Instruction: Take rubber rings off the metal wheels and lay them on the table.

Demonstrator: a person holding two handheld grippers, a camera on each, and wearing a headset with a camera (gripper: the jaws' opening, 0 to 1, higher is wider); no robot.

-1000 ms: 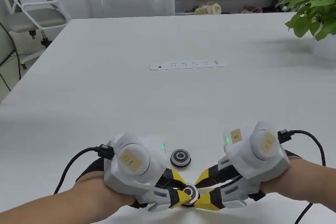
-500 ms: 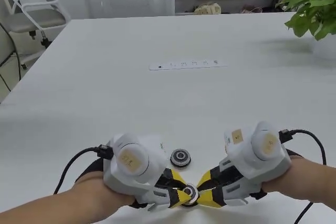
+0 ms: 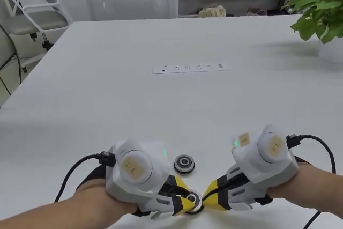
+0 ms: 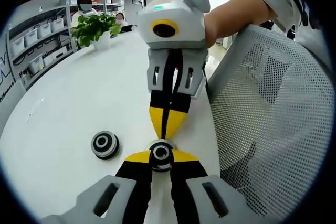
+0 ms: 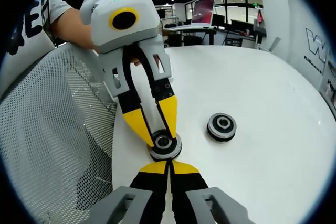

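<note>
The left gripper and the right gripper point at each other, low over the near edge of the white table. A hand is wrapped around each one. The right gripper view shows it best: the left gripper's yellow tips sit on both sides of a metal wheel and squeeze it. The right gripper's tips are pressed tight together and touch the wheel's edge. I cannot tell if a rubber ring is caught between them. A second wheel lies flat on the table just beside them. The gripper views show a mesh chair close by, and the head view a power strip far up the table. A big W is on a wall. Other writing is too small to read.
</note>
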